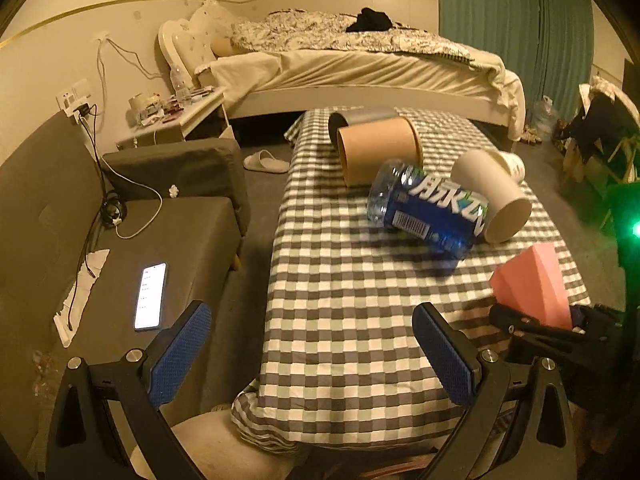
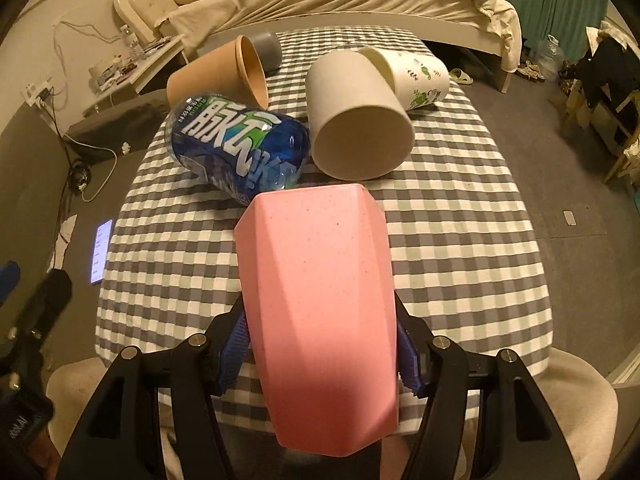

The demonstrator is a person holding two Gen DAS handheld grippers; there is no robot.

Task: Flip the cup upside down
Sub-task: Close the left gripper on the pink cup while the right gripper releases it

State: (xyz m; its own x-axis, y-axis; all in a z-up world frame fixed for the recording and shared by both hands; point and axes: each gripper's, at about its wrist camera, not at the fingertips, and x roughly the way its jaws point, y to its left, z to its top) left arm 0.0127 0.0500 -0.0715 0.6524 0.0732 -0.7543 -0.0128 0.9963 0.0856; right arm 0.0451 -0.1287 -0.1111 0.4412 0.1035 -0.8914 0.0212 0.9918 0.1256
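My right gripper (image 2: 320, 344) is shut on a pink faceted cup (image 2: 316, 300). It holds the cup above the near part of the checkered table (image 2: 460, 240), and the cup's flat closed end points away from me. The cup also shows at the right edge of the left wrist view (image 1: 532, 284), with the right gripper (image 1: 560, 330) below it. My left gripper (image 1: 312, 344) is open and empty, low over the table's near left edge.
On the far half of the table lie a blue bottle (image 2: 240, 148), a white cup (image 2: 360, 120), a printed paper cup (image 2: 416, 76), a brown cup (image 2: 224, 76) and a grey cup (image 2: 268, 50). A sofa with a lit phone (image 1: 150, 296) is on the left, a bed (image 1: 360, 64) behind.
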